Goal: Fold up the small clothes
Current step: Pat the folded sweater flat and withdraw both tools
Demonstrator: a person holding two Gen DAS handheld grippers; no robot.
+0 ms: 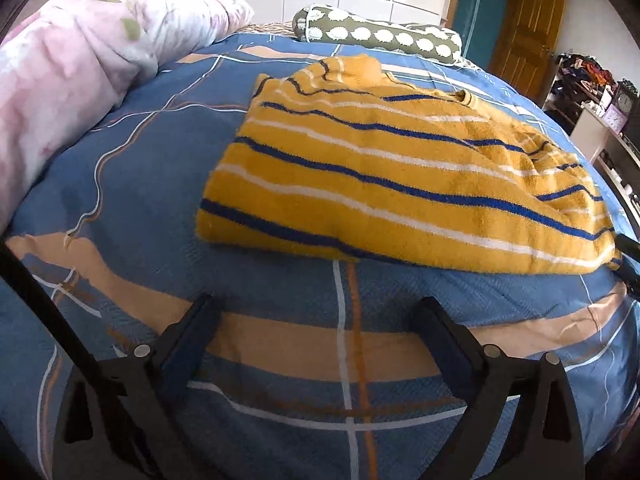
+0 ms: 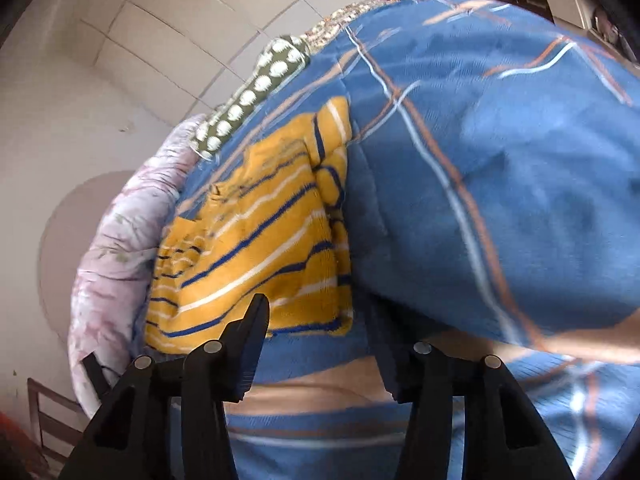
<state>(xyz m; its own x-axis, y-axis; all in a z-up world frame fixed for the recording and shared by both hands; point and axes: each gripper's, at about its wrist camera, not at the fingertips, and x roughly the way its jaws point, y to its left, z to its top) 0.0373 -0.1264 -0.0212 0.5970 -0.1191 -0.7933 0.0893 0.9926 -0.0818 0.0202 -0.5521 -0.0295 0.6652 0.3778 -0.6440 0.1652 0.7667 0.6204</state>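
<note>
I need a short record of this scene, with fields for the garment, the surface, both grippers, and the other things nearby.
garment: yellow knit sweater with blue and white stripes, partly folded, lying flat
surface: blue plaid bedsheet
left gripper: jaws open, empty, short of the sweater's near edge
right gripper: jaws open, empty
nearby: pink floral quilt; green bolster pillow with white dots

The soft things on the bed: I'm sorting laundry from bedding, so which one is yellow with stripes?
The folded sweater lying mid-bed: mustard yellow with blue and white stripes. The crumpled quilt is pink floral; the bolster is green with white spots.
</note>
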